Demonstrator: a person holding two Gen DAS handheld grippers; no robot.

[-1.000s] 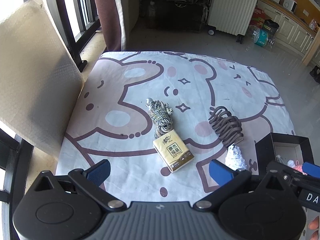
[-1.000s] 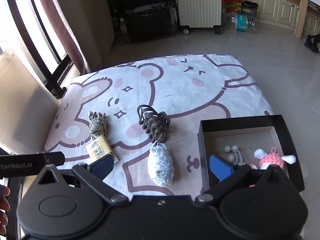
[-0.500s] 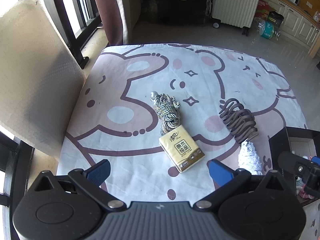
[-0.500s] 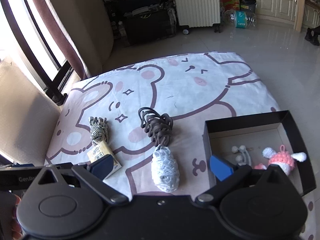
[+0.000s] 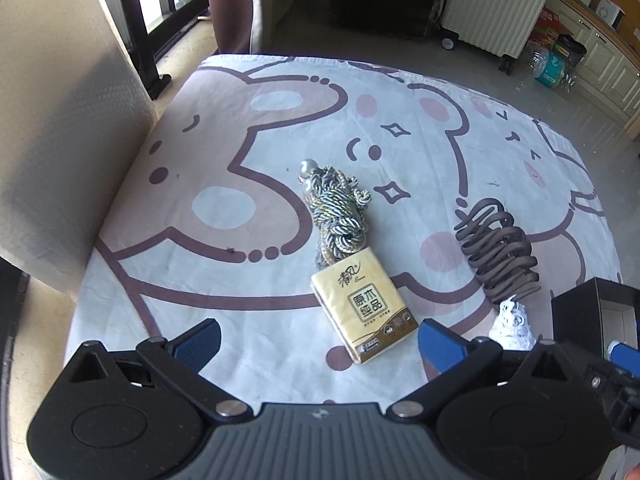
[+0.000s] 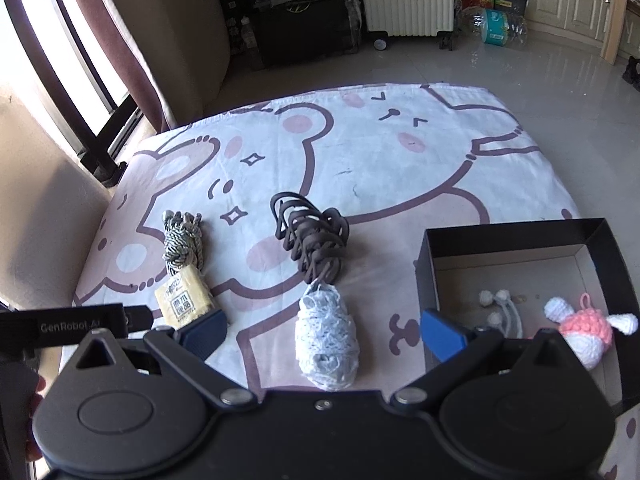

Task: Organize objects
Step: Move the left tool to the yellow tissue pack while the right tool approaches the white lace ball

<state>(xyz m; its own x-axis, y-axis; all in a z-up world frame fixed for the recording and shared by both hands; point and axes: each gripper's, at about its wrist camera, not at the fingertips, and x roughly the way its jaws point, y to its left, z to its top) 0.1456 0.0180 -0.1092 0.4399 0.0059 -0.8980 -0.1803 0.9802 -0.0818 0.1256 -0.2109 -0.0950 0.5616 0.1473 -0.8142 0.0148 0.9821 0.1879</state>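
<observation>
Now the left hand-held gripper [image 5: 318, 340] hangs over the near edge of the surface [image 5: 460, 92] with its jaws spread wide and nothing between them. Just beyond its fingertips lies the tissue pack [image 5: 362, 306], angled, its far end touching the striped cord [image 5: 338, 216]. To the right the brown cord [image 5: 498, 254] lies apart from the pack, with bare cloth between.

The right hand-held gripper [image 6: 322, 330] is likewise wide open and empty, and the white lace bundle [image 6: 326, 340] lies between its fingers, its far tip touching the brown cord [image 6: 314, 240]. Right of it the black box [image 6: 516, 232] sits at the near right corner of the surface, open-topped, holding a pink crochet toy [image 6: 586, 334] and a white pompom tie [image 6: 498, 306]. The far half of the surface is bare cloth up to its edge. A cardboard sheet [image 5: 52, 160] stands along the left edge.
</observation>
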